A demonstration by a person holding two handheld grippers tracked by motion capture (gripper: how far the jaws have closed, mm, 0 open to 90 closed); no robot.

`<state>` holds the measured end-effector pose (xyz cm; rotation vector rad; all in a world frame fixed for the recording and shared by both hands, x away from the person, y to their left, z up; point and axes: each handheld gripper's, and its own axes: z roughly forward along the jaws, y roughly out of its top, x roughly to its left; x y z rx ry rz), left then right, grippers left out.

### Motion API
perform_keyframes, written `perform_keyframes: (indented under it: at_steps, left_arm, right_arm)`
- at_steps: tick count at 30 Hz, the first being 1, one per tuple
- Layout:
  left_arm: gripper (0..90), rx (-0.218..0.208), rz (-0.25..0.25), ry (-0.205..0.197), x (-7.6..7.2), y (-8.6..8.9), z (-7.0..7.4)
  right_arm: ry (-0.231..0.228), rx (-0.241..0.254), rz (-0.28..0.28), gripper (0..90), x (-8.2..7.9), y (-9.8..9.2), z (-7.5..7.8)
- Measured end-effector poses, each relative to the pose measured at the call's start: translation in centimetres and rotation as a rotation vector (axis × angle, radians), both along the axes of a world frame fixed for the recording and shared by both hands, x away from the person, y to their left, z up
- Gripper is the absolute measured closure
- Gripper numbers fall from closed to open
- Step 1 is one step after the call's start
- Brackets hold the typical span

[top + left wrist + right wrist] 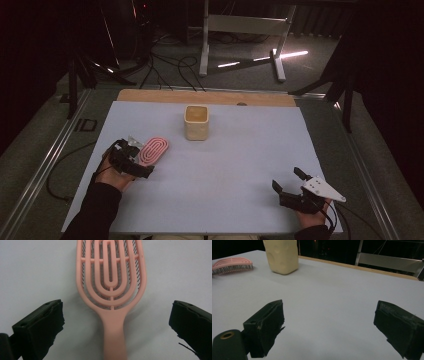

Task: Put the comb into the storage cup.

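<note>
While I watch from the high view, my left gripper [131, 161] sits at the near-left of the table [225, 200], right at the handle end of the pink hairbrush [153, 150], and the right gripper [288, 181] rests near-right — well apart from it. Through the left gripper view, the jaws stand wide, either side of the hairbrush's handle [113, 337], gripping nothing. Through the right gripper view, the jaws gape over bare table; the cream cup [282, 256] stands far off beside the hairbrush.
</note>
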<state>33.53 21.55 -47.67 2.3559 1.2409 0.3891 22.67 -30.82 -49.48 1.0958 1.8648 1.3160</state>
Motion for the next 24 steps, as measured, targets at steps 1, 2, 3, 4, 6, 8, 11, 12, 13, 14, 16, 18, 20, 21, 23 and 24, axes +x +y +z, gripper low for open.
perform_keyframes:
  at_steps: [1, 2, 3, 4, 6, 8, 11, 12, 13, 14, 16, 18, 20, 21, 23, 24]
  left_arm:
    - [0.2, 0.000, 0.000, 0.000, 0.00, 0.00, 0.00]
    - [0.2, 0.007, -0.003, 0.014, 0.18, -0.10, -0.09]
    - [0.2, 0.007, -0.003, 0.014, 0.18, -0.10, -0.09]
    - [0.2, 0.010, -0.003, 0.029, 0.32, -0.14, -0.18]
    - [0.3, 0.017, -0.001, 0.047, 0.42, -0.17, -0.30]
    - [0.3, 0.028, 0.000, 0.065, 0.48, -0.15, -0.40]
    - [0.4, 0.035, 0.001, 0.092, 0.57, -0.10, -0.47]
    - [0.5, 0.033, 0.002, 0.096, 0.61, -0.07, -0.50]
    - [0.8, 0.033, 0.003, 0.105, 0.66, -0.04, -0.50]
    - [0.8, 0.035, 0.004, 0.112, 0.71, -0.01, -0.51]
    - [1.6, 0.042, 0.003, 0.125, 0.78, 0.01, -0.57]
    - [4.4, 0.067, 0.010, 0.130, 0.78, -0.05, -0.64]
    - [8.7, 0.098, 0.019, 0.134, 0.78, -0.19, -0.76]
    - [13.1, 0.109, 0.024, 0.136, 0.77, -0.23, -0.81]
    - [18.2, 0.118, 0.034, 0.141, 0.80, -0.25, -0.88]
    - [21.7, 0.116, 0.034, 0.147, 0.84, -0.22, -0.92]
  right_arm:
    - [0.000, 0.000, 0.000, 9.1, 0.00, 0.00, 0.00]
    - [0.001, 0.000, 0.001, 9.1, 0.01, 0.01, 0.00]
    - [0.001, 0.000, 0.001, 9.1, 0.01, 0.01, 0.00]
    - [0.002, -0.003, 0.003, 9.1, 0.04, 0.04, -0.04]
    - [0.002, -0.007, 0.003, 9.1, 0.06, 0.04, -0.04]
    - [0.002, -0.009, 0.005, 9.1, 0.08, 0.03, -0.06]
    - [0.005, -0.008, 0.004, 9.1, 0.09, 0.05, -0.08]
    - [0.005, -0.008, 0.005, 9.1, 0.09, 0.06, -0.08]
    - [0.004, -0.009, 0.006, 9.1, 0.10, 0.06, -0.09]
    - [0.005, -0.009, 0.005, 9.1, 0.10, 0.07, -0.09]
    - [0.007, -0.011, 0.004, 9.1, 0.11, 0.08, -0.11]
    - [0.006, -0.009, 0.003, 9.1, 0.13, 0.09, -0.13]
    - [0.006, -0.010, 0.004, 9.1, 0.14, 0.09, -0.15]
    - [0.007, -0.010, 0.004, 9.1, 0.14, 0.09, -0.15]
    - [0.007, -0.008, 0.003, 9.1, 0.15, 0.10, -0.15]
    - [0.008, -0.010, 0.004, 9.1, 0.15, 0.10, -0.15]
